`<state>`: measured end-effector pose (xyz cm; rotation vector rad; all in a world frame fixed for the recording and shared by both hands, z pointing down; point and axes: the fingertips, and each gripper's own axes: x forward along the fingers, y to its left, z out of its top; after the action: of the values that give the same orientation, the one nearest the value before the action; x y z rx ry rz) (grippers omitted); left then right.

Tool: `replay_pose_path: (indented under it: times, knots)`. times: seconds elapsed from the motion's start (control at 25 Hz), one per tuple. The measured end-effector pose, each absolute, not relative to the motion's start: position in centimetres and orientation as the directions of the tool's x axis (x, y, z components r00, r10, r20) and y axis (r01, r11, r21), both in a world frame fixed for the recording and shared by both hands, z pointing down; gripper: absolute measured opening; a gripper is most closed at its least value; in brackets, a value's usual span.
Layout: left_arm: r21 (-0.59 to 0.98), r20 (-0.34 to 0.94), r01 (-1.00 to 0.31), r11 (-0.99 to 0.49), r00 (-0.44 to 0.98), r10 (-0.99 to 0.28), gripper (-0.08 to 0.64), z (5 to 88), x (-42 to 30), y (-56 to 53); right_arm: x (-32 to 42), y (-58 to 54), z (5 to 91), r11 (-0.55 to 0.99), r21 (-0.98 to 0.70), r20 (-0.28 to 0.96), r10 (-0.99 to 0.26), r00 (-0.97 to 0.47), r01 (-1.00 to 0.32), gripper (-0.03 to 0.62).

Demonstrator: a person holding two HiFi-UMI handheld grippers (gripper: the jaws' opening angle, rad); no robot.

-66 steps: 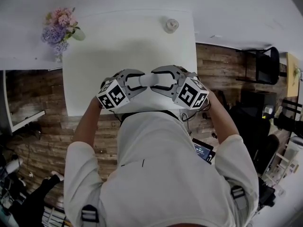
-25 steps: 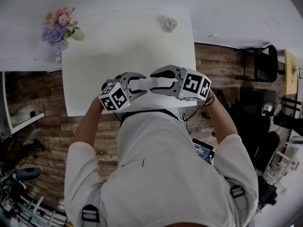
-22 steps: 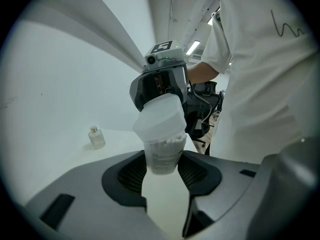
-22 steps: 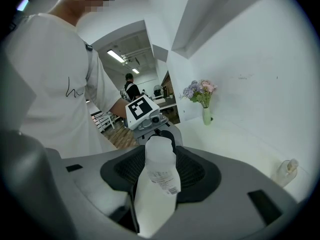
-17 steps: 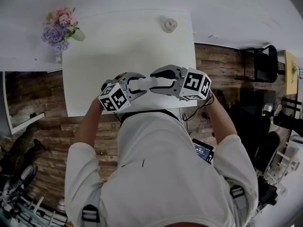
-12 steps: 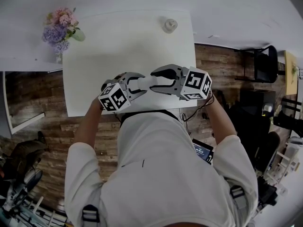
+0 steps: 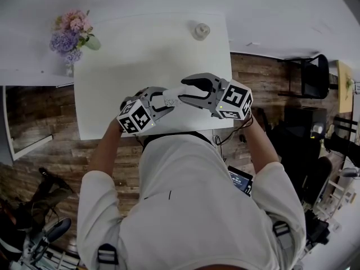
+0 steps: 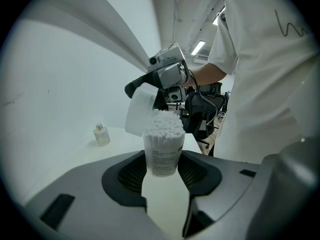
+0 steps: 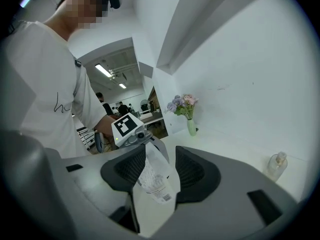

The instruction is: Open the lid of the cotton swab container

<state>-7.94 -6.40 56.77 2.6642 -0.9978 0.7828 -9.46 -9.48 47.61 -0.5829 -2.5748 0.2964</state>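
Hold the clear cylindrical plastic cotton swab container (image 8: 163, 156) steady above the white surface (image 7: 140, 49) in the left gripper's (image 8: 162, 168) wide-set fingers (image 8: 131, 174) while drawing the translucent plastic lid (image 9: 156, 181), gripped in the right gripper's (image 9: 157, 171) just-tightening fingers (image 9: 194, 171), clear of the swabs (image 8: 167, 124)

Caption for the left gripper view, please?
Left gripper grips the swab-filled container while the right gripper holds its removed lid.

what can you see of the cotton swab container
The cotton swab container is a clear round tub with a printed label, packed with white swabs whose tips bulge above its open rim. It stands upright, clamped between the left tool's jaws. Its translucent lid is off, held tilted beside its top by the right tool.
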Motion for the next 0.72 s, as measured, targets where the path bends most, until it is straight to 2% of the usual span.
replay_pose_path:
  times: [0.32, 0.72]
  knots:
    - [-0.021, 0.541, -0.676, -0.736, 0.612, -0.577, 0.204, 56.8, -8.3, -6.6, -10.0, -10.6, 47.4, 0.918, -0.267, 0.399, 0.383, -0.833, 0.294, 0.170]
    - [-0.040, 0.541, -0.678, -0.734, 0.603, -0.586, 0.204, 56.8, -7.9, -6.5, -10.8, -11.7, 47.7, 0.941, -0.251, 0.401, 0.313, -0.861, 0.226, 0.107]
